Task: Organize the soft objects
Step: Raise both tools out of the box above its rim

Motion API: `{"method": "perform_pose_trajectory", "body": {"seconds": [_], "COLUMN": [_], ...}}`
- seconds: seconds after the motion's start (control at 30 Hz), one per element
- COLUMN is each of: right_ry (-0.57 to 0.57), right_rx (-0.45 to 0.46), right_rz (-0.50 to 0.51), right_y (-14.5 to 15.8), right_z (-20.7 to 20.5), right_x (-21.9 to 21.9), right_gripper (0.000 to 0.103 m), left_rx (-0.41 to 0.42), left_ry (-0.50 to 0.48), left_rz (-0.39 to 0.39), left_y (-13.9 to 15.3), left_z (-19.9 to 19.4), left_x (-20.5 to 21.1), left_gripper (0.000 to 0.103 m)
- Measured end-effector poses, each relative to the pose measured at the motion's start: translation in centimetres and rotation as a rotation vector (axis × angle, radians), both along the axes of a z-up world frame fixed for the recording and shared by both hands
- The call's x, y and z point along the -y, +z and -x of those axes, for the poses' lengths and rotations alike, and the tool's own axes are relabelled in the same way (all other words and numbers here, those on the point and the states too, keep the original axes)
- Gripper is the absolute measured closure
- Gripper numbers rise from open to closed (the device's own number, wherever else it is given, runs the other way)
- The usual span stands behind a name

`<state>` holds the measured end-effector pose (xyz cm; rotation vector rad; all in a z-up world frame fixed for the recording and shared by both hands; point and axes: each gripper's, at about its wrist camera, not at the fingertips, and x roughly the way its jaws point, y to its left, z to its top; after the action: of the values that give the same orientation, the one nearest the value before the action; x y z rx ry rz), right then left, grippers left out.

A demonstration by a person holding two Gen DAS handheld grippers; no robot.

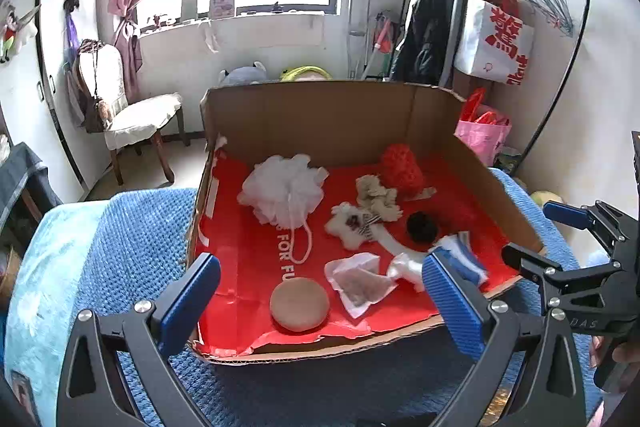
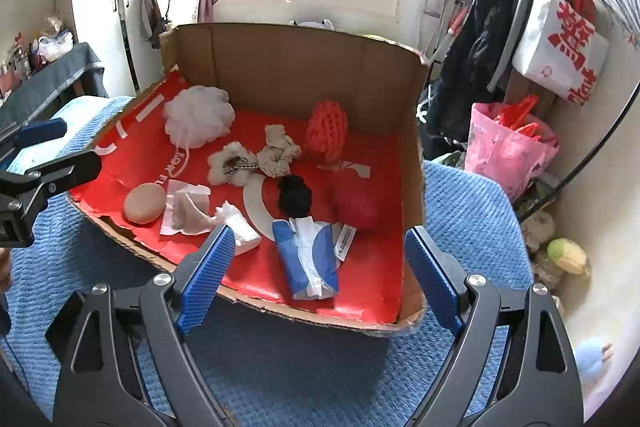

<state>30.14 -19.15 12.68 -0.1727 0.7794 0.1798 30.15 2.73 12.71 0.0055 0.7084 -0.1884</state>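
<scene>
Presently both the left gripper point(image 1: 320, 291) and right gripper point(image 2: 320, 267) stand wide open and empty before the cardboard box point(image 2: 280, 59), where the soft items lie (tissue pack point(image 2: 308, 259) nearest). Recommend descending squarely over one item, clear of neighbours.

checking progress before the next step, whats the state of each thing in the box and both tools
left tool: open, empty
right tool: open, empty
cardboard box: open-topped, near wall cut low
white bath pouf: lying loose, cord trailing
tan round sponge: resting near front edge
blue-white tissue pack: lying flat, partly opened
black scrunchie: loose on the red liner
</scene>
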Motion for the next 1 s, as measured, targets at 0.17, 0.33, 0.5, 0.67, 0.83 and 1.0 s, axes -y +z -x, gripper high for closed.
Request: {"method": "perform_pose_trajectory", "body": {"seconds": [0.17,0.33,0.5,0.67,0.83,1.0], "right_ry": [-0.007,-0.026,-0.031,-0.054,-0.053,-0.056], "right_rx": [0.014,0.037,0.071,0.083,0.091,0.114], "right_rz": [-0.027,-0.075,-0.062,-0.068,-0.069,-0.067], "right_y": [-1.8,-2.8,-3.8,-4.4,-4.9,-5.1], "right_z": [-1.2,-1.8,-1.9,-2.1,-2.2,-1.9], "right_x": [0.0,0.2,0.0,0.2,0.3,0.2], "right_gripper": [0.016,0.016,0.016,0.016,0.016,0.016], "left_rx": [0.053,0.11,0.141,0.139,0.135,0.121], "left_ry": [0.018,0.004,-0.01,-0.014,-0.011,-0.02], "left_rz": [-0.032,-0.047,-0.075,-0.072,-0.073,-0.054], "left_y": [-1.9,-3.2,-4.3,-5.5,-6.4,-6.9], "left_z": [-0.9,-1.5,-2.0,-2.3,-2.4,-2.6], "left_x": [0.2,1.2,1.9,2.0,1.9,2.0], "left_gripper": [0.0,0.0,0.0,0.0,0.0,0.0]}}
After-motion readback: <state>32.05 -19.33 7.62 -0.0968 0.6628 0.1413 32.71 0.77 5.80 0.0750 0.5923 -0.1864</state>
